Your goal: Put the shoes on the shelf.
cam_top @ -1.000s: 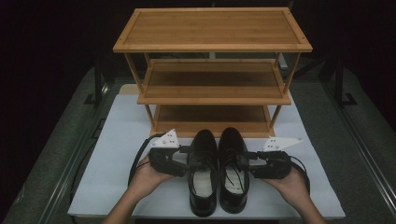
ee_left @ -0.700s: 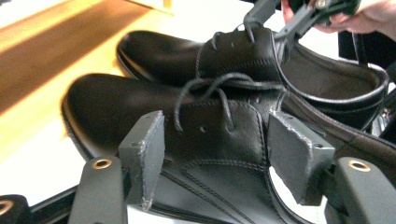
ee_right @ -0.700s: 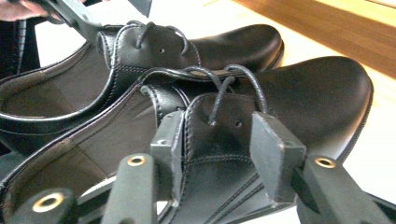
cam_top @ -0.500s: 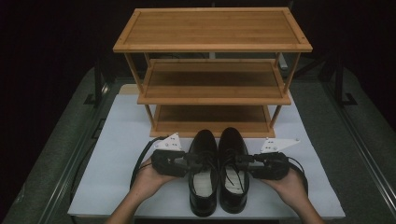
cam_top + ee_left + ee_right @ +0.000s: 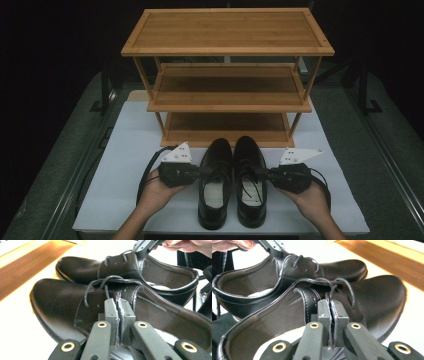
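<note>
Two black shoes stand side by side on the white mat (image 5: 125, 200) near the front edge of the bench (image 5: 60, 150). Their toes point to the back, at the wooden rack (image 5: 227, 95) that stands on the back part of the mat.

The left tongs (image 5: 197, 171) come in from the left side. A hand (image 5: 155, 192) holds them. Their two jaws are pressed tight together on the side flap of the left shoe (image 5: 216, 182), right by the laces.

The right shoe (image 5: 250, 180) touches the left shoe. The right tongs (image 5: 263, 174) come in from the right side, held by the other hand (image 5: 312, 200). Their jaws are clenched on the lace part of the right shoe the same way.

Both shoes rest flat on the mat, just in front of the bottom shelf of the rack.
</note>
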Demonstrator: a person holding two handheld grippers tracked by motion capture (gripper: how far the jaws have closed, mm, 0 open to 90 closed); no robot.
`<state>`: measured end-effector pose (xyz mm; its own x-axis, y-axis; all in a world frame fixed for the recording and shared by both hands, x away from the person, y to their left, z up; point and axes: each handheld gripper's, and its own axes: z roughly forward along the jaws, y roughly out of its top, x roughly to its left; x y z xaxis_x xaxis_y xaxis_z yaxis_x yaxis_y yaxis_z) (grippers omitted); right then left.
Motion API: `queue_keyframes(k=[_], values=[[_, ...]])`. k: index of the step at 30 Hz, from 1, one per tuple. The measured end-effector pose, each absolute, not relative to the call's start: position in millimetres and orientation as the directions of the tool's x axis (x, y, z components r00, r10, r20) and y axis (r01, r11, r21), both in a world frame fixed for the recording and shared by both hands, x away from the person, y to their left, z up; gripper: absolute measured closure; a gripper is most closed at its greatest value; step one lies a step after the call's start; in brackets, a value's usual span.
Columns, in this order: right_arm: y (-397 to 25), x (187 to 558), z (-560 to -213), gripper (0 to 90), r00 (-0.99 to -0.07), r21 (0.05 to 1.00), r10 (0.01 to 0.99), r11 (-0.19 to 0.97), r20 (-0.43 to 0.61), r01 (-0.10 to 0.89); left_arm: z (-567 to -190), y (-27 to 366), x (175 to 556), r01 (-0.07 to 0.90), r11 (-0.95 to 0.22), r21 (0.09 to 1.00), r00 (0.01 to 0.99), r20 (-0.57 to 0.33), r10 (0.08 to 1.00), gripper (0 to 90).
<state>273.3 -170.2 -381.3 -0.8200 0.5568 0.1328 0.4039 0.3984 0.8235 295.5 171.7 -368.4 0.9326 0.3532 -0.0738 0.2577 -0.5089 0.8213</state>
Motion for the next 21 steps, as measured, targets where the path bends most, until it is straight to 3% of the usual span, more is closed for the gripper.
queue_keyframes(k=[21], values=[[-180.1,301.2,-356.7,88.4,-0.758,0.864,0.651,0.353,0.050,0.360,-344.4,188.3,319.4,0.231,-0.454,0.860,0.886,0.007,0.464,88.6]])
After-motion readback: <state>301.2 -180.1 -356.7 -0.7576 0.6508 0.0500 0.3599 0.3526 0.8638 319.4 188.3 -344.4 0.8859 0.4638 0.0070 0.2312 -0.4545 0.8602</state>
